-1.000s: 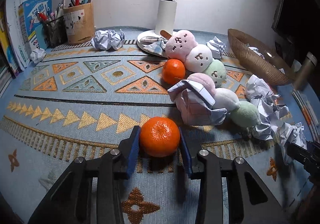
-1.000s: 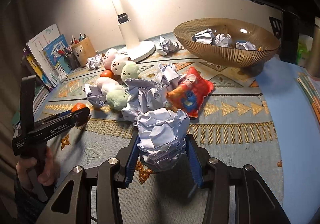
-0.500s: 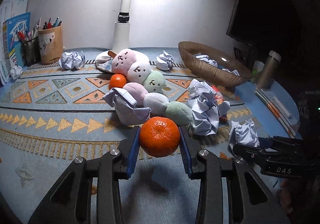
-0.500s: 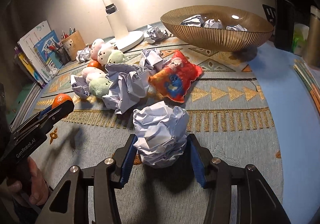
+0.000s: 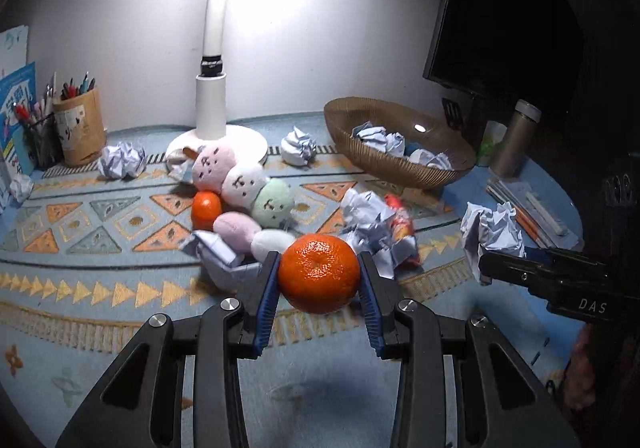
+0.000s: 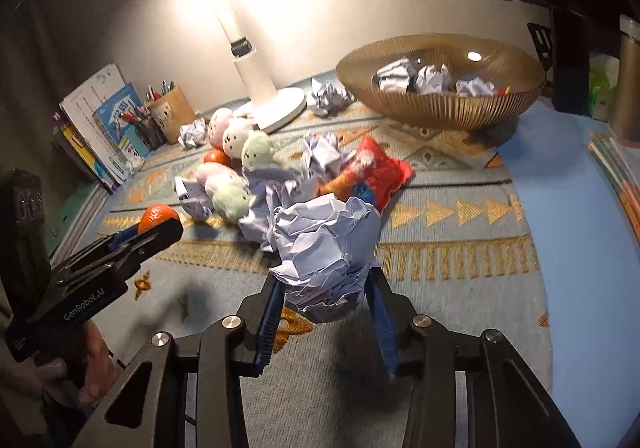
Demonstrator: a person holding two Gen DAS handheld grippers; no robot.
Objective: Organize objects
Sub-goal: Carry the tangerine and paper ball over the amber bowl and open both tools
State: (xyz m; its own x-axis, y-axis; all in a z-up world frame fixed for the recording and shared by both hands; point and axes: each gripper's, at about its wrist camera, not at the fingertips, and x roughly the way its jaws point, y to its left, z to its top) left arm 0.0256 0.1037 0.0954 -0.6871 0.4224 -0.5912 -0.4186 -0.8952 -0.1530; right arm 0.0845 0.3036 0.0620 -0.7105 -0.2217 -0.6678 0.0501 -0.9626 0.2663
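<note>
Above the patterned mat (image 5: 100, 244), my left gripper (image 5: 319, 286) pinches a firm, smooth tangerine (image 5: 319, 272) across its middle, while my right gripper (image 6: 326, 304) is closing on a light, springy paper ball (image 6: 326, 244), best squeezed low around its bulk.

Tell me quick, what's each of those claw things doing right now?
Left gripper: closed on a tangerine, lifted off the mat.
Right gripper: jaws closing on a crumpled paper ball held between them.
</note>
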